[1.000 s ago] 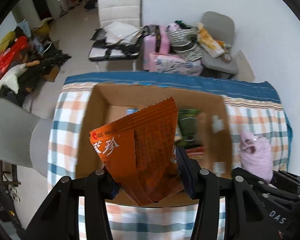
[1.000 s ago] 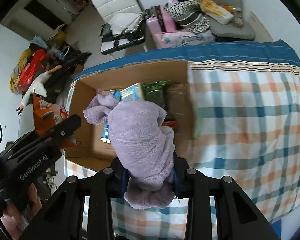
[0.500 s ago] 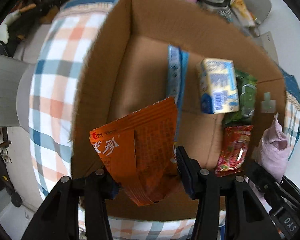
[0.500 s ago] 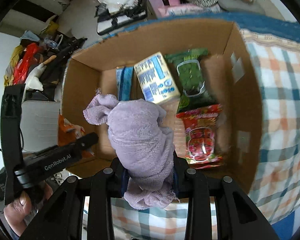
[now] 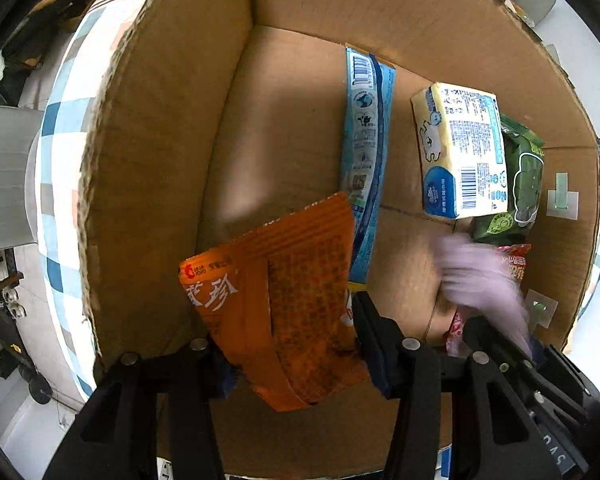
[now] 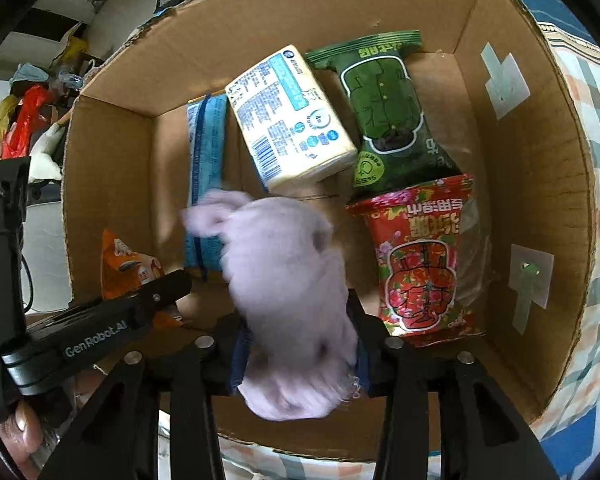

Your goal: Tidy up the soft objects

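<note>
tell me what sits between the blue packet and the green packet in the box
The yellow tissue pack lies between the blue packet and green packet, clearest in the right wrist view.

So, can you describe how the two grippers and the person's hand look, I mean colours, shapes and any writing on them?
Both grippers are matte black, with flat angular linkage bars joined by round silver rivets. The right gripper has blue pads on the inner faces of its fingers. The left gripper carries white "GenRobot.AI" lettering on its side. At the lower left edge, a bare hand shows, a fingernail visible; no sleeve can be seen.
</note>
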Tool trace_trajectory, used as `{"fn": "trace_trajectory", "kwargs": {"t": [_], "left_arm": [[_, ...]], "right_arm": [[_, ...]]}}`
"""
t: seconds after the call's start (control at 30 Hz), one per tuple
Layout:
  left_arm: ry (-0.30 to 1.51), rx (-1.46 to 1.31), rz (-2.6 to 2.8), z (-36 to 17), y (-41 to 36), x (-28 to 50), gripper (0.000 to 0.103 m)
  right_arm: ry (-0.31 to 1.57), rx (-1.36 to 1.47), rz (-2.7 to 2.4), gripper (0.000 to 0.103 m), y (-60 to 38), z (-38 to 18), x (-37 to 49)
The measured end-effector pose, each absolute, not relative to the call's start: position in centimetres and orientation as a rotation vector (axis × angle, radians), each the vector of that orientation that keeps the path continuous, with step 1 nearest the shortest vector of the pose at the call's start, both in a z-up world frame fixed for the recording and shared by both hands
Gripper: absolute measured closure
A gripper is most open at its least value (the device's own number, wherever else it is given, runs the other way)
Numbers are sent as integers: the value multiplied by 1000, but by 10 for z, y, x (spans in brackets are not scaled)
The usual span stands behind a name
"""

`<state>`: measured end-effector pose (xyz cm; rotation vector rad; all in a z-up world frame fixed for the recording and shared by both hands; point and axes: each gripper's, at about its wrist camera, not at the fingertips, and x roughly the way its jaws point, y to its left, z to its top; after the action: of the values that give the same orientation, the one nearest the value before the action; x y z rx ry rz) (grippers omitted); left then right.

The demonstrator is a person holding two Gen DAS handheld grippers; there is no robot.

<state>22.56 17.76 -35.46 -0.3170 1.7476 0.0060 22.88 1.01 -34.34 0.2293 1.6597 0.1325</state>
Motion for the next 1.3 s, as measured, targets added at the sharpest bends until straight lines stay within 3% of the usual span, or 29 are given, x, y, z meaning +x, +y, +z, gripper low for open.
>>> {"fn": "trace_trajectory", "kwargs": {"t": [0.23, 0.4, 0.47, 0.57, 0.7, 0.73, 0.8, 1.3], "left_arm": [[1722, -275, 8, -346, 174, 218, 49], [1675, -249, 10, -328, 168, 210, 26], [1646, -223, 17, -321, 165, 208, 21], [1611, -191, 34, -311, 163, 205, 21], [1553, -158, 56, -299, 163, 199, 10], [1544, -149, 60, -297, 164, 198, 10], [1526, -136, 61, -295, 163, 195, 8], [1374, -74, 102, -249, 159, 174, 8]], "right_arm": [[1651, 215, 124, 52, 2, -341, 234], [1636, 193, 116, 45, -9, -333, 233], [1631, 180, 113, 43, -14, -329, 232], [1621, 139, 97, 36, -15, -328, 231], [1602, 78, 78, 22, -17, -324, 228], [1597, 64, 72, 13, -17, -323, 227], [1579, 35, 62, 9, -18, -320, 226], [1484, -20, 31, 4, -24, -282, 206]]}}
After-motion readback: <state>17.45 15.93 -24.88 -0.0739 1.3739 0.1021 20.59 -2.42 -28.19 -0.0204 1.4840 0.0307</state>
